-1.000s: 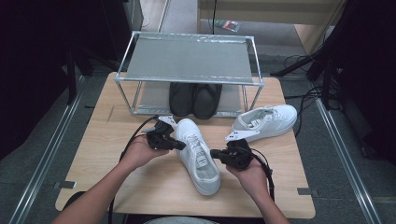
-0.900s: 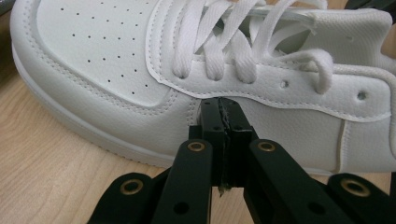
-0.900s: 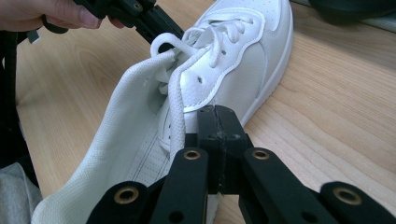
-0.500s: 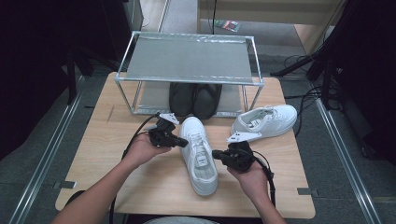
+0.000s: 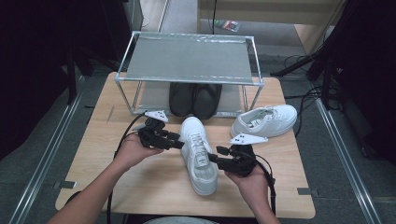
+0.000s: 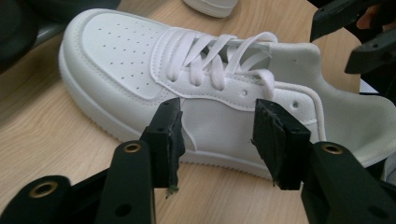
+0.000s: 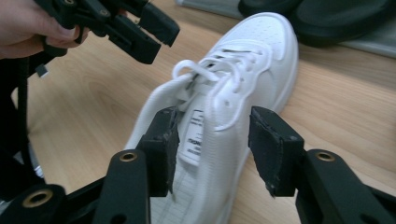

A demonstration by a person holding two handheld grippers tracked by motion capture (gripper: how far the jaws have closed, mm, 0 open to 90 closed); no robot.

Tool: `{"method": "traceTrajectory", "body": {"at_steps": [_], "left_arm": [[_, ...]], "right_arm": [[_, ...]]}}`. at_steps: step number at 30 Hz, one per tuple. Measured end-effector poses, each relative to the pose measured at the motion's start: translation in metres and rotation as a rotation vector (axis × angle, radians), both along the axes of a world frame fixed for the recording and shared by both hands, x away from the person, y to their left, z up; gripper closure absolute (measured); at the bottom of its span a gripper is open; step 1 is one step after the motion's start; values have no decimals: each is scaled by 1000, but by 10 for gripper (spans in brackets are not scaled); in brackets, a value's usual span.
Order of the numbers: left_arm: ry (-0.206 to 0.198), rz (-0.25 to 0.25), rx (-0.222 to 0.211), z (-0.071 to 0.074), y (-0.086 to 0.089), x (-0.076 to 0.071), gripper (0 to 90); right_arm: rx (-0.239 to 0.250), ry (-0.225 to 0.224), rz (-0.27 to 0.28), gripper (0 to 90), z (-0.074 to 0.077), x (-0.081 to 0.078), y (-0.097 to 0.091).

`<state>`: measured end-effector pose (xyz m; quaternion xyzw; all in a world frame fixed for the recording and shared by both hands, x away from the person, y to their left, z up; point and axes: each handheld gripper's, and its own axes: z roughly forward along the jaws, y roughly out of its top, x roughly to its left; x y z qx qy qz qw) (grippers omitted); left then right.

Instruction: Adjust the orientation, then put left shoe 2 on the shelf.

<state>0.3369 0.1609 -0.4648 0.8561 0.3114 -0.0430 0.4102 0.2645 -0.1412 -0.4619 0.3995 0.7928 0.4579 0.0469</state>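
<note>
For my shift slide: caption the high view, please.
Both open tools, left tool and right tool, flank a white sneaker before the shoe rack.

**White sneaker ahead of my open jaws**

My left hand-held gripper (image 6: 217,140) has just been opening; its jaws stand apart, pressing nothing. Beyond them a white sneaker (image 6: 196,88) lies on the wooden tabletop (image 6: 42,130), laces up. My right hand-held gripper (image 6: 359,42) shows top right.

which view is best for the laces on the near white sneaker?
Left gripper view: the laces are sharp and close across the near white sneaker. Right gripper view shows them blurred, end-on; high view shows them small.
</note>
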Motion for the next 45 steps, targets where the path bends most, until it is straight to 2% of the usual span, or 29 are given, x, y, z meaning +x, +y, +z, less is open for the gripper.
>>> {"method": "traceTrajectory", "body": {"at_steps": [5, 8, 11, 13, 22, 35, 40, 41, 42, 45], "left_arm": [[-9, 17, -7, 2, 8, 0, 504], [-13, 29, -14, 3, 13, 0, 486], [-9, 42, -9, 2, 16, 1, 482], [-5, 48, -10, 1, 18, 2, 476], [-6, 62, -3, -1, 22, 1, 469], [9, 114, -3, -5, 39, -8, 469], [9, 126, -1, -5, 43, -11, 469], [7, 133, -1, -5, 45, -13, 469], [9, 135, -1, -6, 46, -13, 469], [6, 146, 0, -5, 50, -15, 470]], "right_arm": [[3, 4, -5, 514, -3, 0, 8], [-16, -10, -16, 514, -8, 3, 14], [-28, -5, -27, 499, -12, 3, 17], [-59, -12, -26, 510, -18, 5, 22], [-110, -14, -50, 569, -33, 13, 31], [-48, -30, -100, 614, -41, 23, 34], [-53, -34, -116, 655, -40, 25, 35], [-57, -41, -119, 679, -40, 26, 35], [-71, -52, -134, 740, -39, 26, 35], [-75, -54, -142, 777, -38, 27, 35]]}}
